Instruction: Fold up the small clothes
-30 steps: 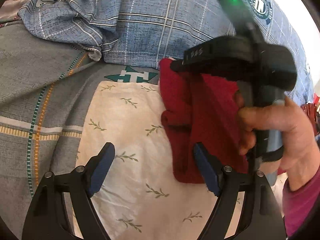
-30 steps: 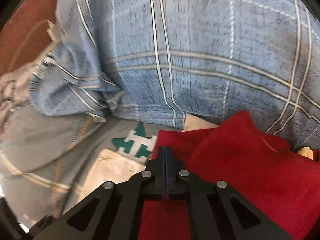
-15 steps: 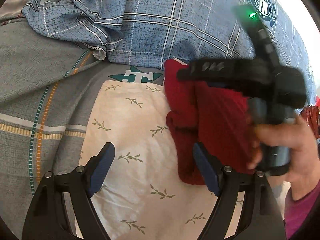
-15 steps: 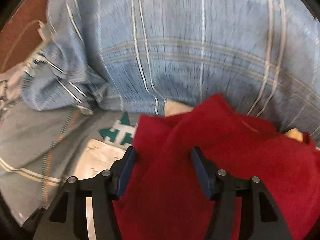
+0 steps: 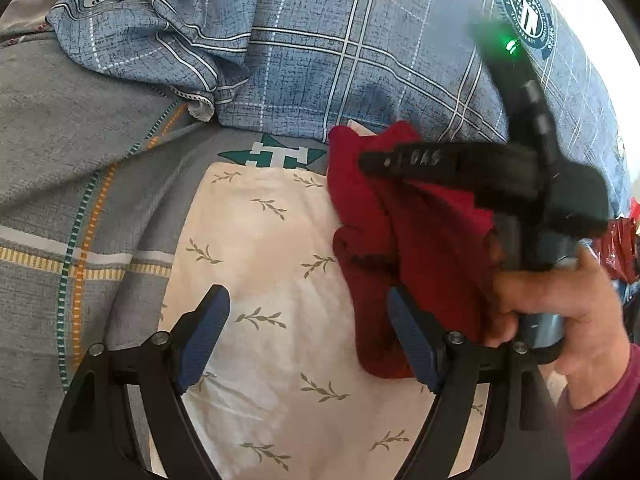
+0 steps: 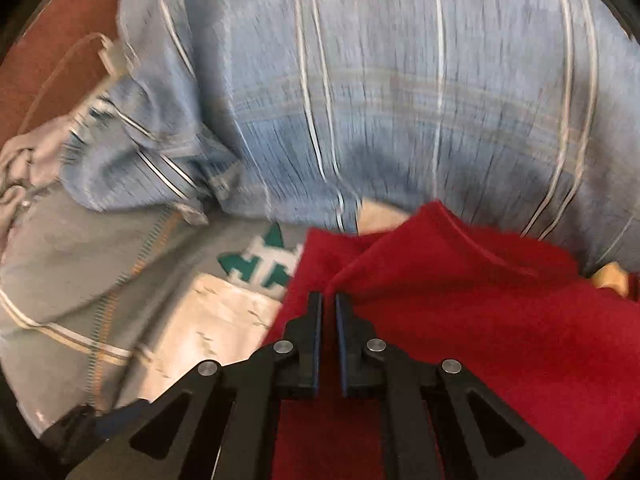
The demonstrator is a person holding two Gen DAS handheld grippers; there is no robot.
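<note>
We see our right gripper [image 6: 328, 304] fingers just closing, pinching the red garment [image 6: 460, 320] on the leaf-print cloth [image 5: 272, 280], left gripper [image 5: 308, 336] fingers wide, empty, above that cloth

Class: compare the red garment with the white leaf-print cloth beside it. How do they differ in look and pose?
The red garment is plain and bunched into folds; the white leaf-print cloth is patterned and lies flat. The right tool is over the red garment, its jaws nearly shut; the white cloth sits untouched. Both rest on the bed.
</note>
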